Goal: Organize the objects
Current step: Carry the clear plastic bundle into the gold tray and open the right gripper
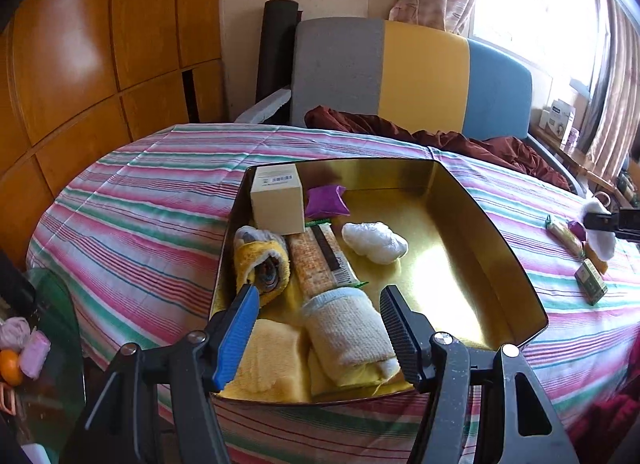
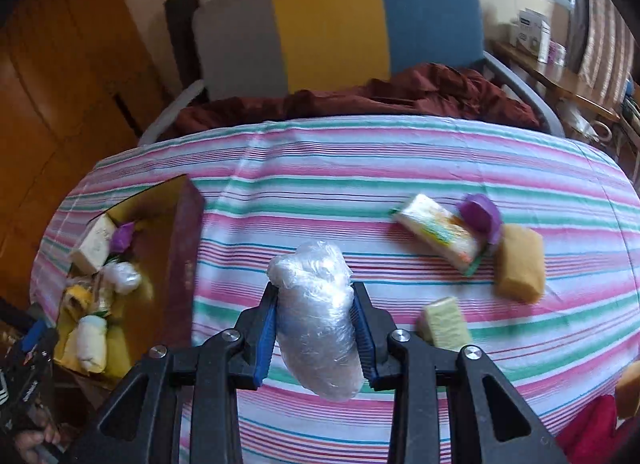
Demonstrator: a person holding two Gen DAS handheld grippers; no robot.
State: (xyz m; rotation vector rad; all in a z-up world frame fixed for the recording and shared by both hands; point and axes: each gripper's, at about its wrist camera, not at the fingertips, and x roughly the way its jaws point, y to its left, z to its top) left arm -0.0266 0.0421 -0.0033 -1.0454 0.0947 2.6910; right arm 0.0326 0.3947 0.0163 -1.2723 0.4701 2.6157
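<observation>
A gold tin box (image 1: pixel 500 248) stands on the striped table. It holds a cream carton (image 1: pixel 277 199), a purple packet (image 1: pixel 326 200), a cracker pack (image 1: pixel 320 262), a white plastic-wrapped bundle (image 1: pixel 374 242) and rolled towels (image 1: pixel 348 334). My left gripper (image 1: pixel 316 300) is open and empty above the box's near end. My right gripper (image 2: pixel 314 296) is shut on a clear plastic-wrapped bundle (image 2: pixel 314 320), held above the table right of the box (image 2: pixel 176 264). On the table to the right lie a tissue pack (image 2: pixel 438 232), a purple packet (image 2: pixel 480 215), a yellow sponge (image 2: pixel 520 264) and a small green-yellow box (image 2: pixel 446 324).
A grey, yellow and blue chair (image 1: pixel 400 75) with a maroon cloth (image 1: pixel 440 135) stands behind the table. Wooden cabinets (image 1: pixel 80 63) fill the left. A glass side table (image 1: pixel 48 344) with small items sits at lower left. A shelf (image 2: pixel 552 75) runs by the window.
</observation>
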